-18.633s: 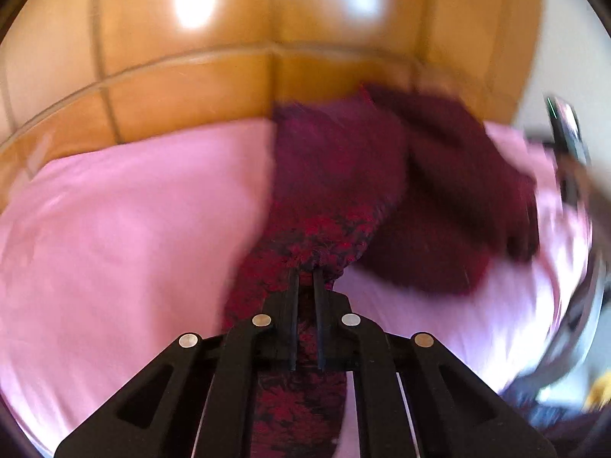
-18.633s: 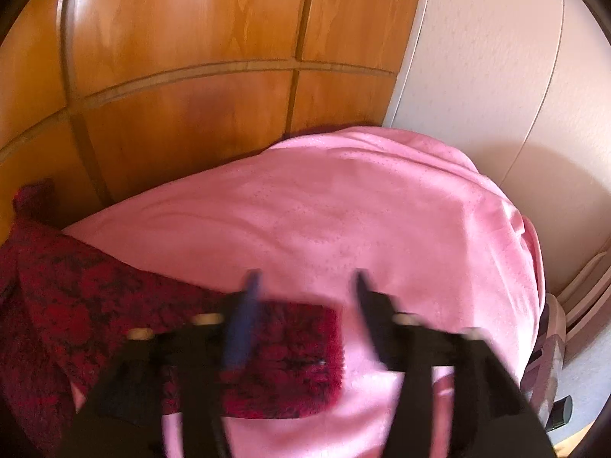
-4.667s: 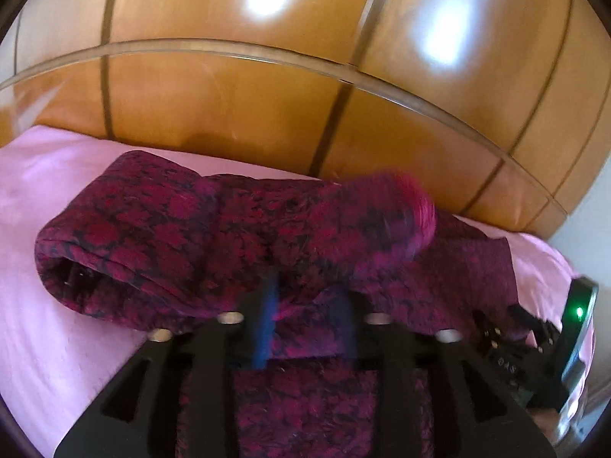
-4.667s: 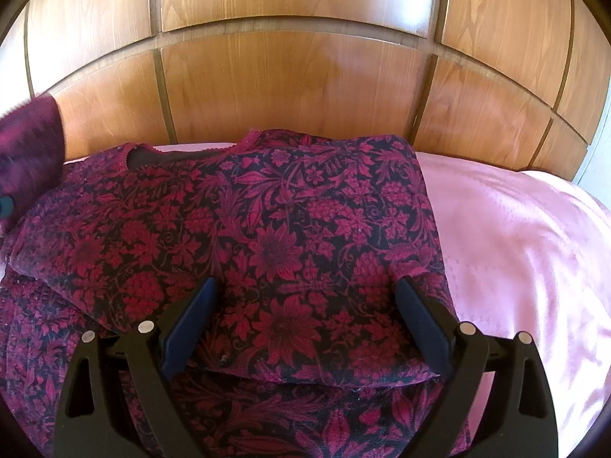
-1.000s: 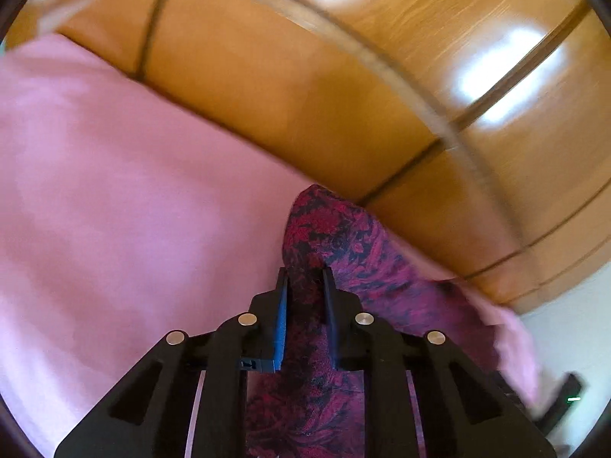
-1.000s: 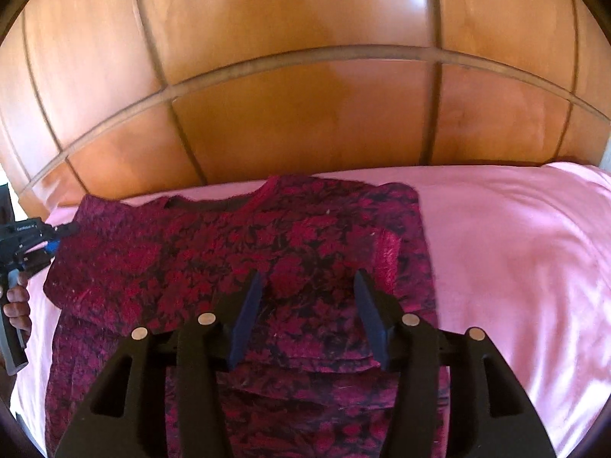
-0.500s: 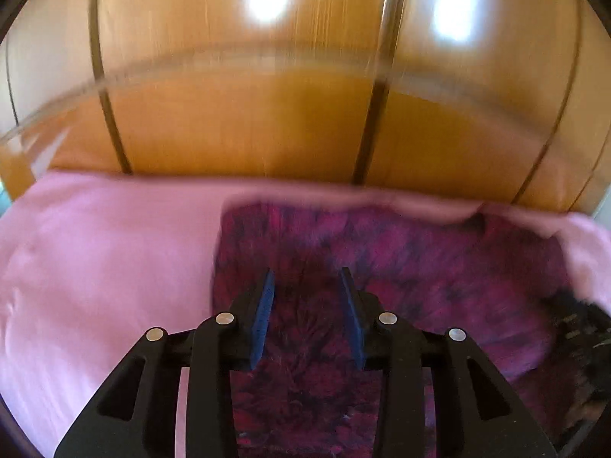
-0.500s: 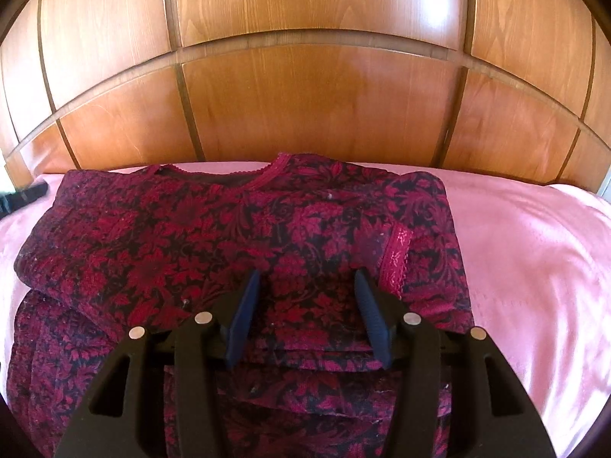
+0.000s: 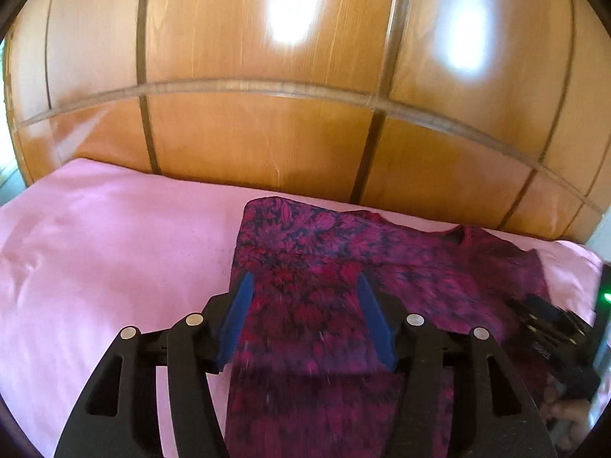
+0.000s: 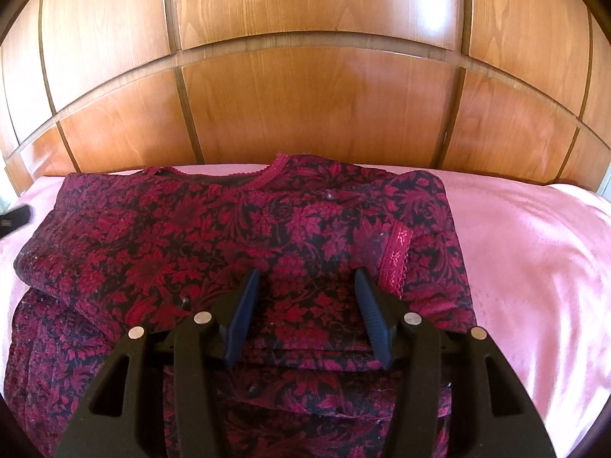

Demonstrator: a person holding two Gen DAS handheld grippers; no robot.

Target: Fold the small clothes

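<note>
Floral red-and-black top (image 10: pixel 214 236) lies folded on the pink bed sheet (image 10: pixel 534 267), neckline toward the wooden headboard (image 10: pixel 305 107) edge, sleeve cuff (image 10: pixel 395 255) turned inward on its right side. Left tool (image 9: pixel 303 320) is opening, jaws apart above the top's left edge, nothing pinched between them. Right tool (image 10: pixel 305 313) hovers half-wide over the near fold, pads clear of the fabric.

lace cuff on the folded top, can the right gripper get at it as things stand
Probably yes. The lace cuff lies on top of the folded top, just right of the right gripper, whose jaws stand apart and hold nothing. Nothing covers it; the left gripper, jaws opening, is at the far side.
</note>
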